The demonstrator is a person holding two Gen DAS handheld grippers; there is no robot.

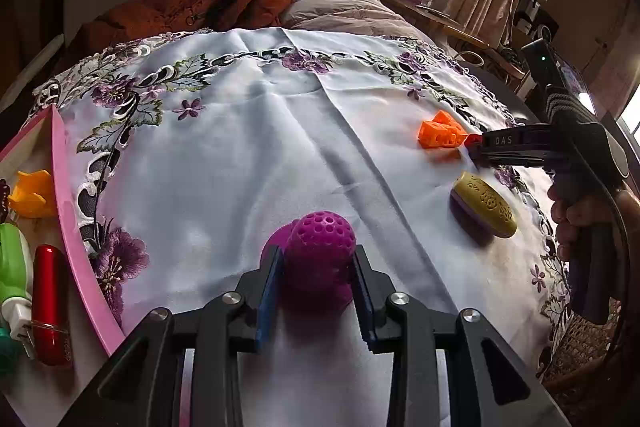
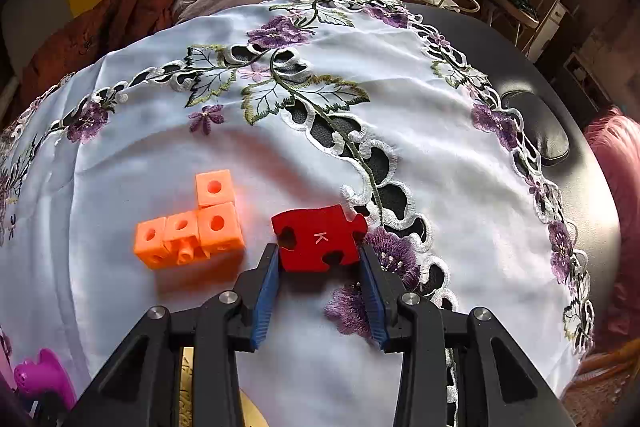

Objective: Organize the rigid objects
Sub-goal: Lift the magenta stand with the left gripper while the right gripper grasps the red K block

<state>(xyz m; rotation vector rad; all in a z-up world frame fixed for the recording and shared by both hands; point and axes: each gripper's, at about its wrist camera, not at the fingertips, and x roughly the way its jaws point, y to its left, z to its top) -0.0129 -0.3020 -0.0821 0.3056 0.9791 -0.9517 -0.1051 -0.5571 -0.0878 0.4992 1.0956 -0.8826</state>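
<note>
Your left gripper (image 1: 318, 267) has its blue pads on both sides of the purple perforated ball toy (image 1: 320, 243); it appears clamped on it, near the table's front edge. Your right gripper (image 2: 318, 261) stands with its jaws around the red puzzle piece (image 2: 320, 237) marked K, touching or almost touching; I cannot tell if it is squeezed yet. Close on the flat sides and lift it straight, so you do not push the orange linking cubes (image 2: 188, 225) just beside it on the left. The pink tray (image 1: 70, 227) waits at the table's left edge, holding a red tube (image 1: 50, 303).
</note>
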